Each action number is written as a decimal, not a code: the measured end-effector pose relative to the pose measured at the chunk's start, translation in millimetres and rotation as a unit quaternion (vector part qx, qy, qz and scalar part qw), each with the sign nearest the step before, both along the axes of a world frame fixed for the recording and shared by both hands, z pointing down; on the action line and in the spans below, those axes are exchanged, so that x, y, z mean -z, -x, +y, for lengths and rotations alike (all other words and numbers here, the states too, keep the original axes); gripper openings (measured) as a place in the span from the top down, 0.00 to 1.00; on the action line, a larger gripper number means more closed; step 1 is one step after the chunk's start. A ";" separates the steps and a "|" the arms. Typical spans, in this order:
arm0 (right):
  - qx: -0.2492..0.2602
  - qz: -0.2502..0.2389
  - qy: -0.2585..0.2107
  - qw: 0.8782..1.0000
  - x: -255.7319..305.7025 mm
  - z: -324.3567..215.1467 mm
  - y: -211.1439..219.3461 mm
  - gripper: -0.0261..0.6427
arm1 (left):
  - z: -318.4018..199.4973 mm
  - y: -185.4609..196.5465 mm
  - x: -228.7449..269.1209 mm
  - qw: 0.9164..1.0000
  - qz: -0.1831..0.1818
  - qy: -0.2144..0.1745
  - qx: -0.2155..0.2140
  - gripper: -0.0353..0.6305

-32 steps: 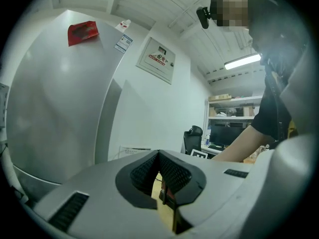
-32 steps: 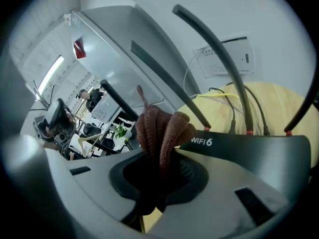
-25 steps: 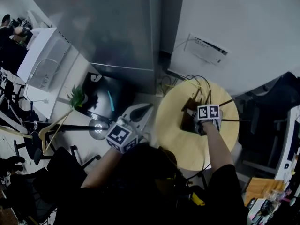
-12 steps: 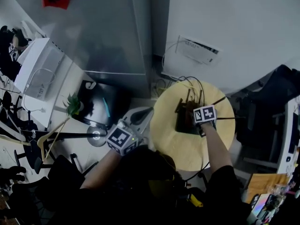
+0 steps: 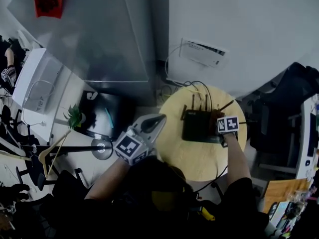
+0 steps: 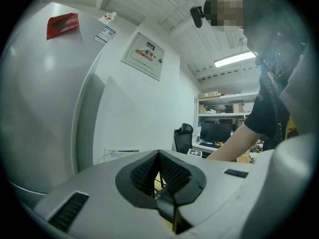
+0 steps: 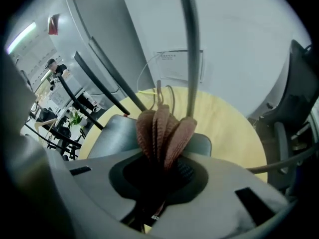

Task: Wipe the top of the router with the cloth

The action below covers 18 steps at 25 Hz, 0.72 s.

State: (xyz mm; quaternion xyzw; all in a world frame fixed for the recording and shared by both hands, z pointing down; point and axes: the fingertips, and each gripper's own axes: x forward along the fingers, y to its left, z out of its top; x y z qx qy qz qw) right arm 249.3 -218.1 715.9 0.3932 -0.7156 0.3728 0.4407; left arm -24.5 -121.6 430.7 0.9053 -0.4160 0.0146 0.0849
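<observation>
In the head view, a black router [image 5: 198, 126] with upright antennas lies on the round yellow table [image 5: 192, 156]. My right gripper [image 5: 221, 120] is at the router's right end, shut on a folded brown cloth [image 7: 162, 128]. The right gripper view shows the cloth bunched between the jaws, just above the router's dark top [image 7: 117, 133]. A thin antenna [image 7: 192, 49] rises right behind the cloth. My left gripper [image 5: 157, 120] hovers off the table's left edge, shut and holding nothing. In its own view the left gripper [image 6: 159, 154] points up at the room.
A grey fridge [image 5: 99, 39] and a white wall with a mounted box [image 5: 202, 53] stand behind the table. Cables [image 5: 182, 86] trail off the table's far edge. A plant [image 5: 75, 117] and a black stand base [image 5: 102, 148] are on the floor at the left. A dark chair [image 5: 299, 103] is at the right.
My right gripper has slid the cloth to the right across the router, from its left part to its right end. The left gripper has stayed beside the table.
</observation>
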 end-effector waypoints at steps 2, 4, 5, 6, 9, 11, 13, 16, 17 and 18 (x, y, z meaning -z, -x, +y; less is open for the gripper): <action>-0.006 0.010 -0.004 1.000 0.3 -1.6 -15.2 0.86 | -0.3 -2.6 -2.5 1.000 0.000 0.003 -0.001 0.95; -0.009 0.017 -0.008 1.000 0.2 -2.2 -28.9 0.86 | 0.2 -4.7 -5.4 1.000 -0.001 0.009 -0.002 0.95; -0.011 0.018 -0.009 1.000 0.1 -2.4 -34.6 0.86 | 0.6 -5.6 -6.4 1.000 -0.003 0.011 -0.003 0.95; -0.014 0.018 -0.009 1.000 0.2 -2.8 -39.7 0.86 | 0.8 -6.4 -7.0 1.000 -0.005 0.012 -0.003 0.95; -0.026 0.020 -0.010 0.999 1.3 -4.1 -55.2 0.86 | 0.4 -6.7 -7.5 1.000 -0.008 0.014 -0.003 0.95; -0.039 0.022 -0.010 0.999 1.1 -3.5 -66.6 0.86 | 1.0 -3.6 -8.6 1.000 -0.009 0.017 0.001 0.95; -0.052 0.028 -0.011 0.998 0.9 -3.1 -77.7 0.86 | 1.6 0.6 -9.5 1.000 -0.009 0.017 0.005 0.95; -0.051 0.057 -0.024 0.997 2.0 -5.1 -88.5 0.86 | 0.9 4.5 -9.8 1.000 -0.011 0.016 0.008 0.95; -0.046 0.071 -0.031 0.996 2.2 -5.8 -90.5 0.86 | 0.5 5.0 -9.7 1.000 -0.011 0.016 0.008 0.95; -0.040 0.084 -0.037 0.995 2.3 -5.8 -91.8 0.86 | 0.3 5.2 -9.7 1.000 -0.011 0.017 0.007 0.95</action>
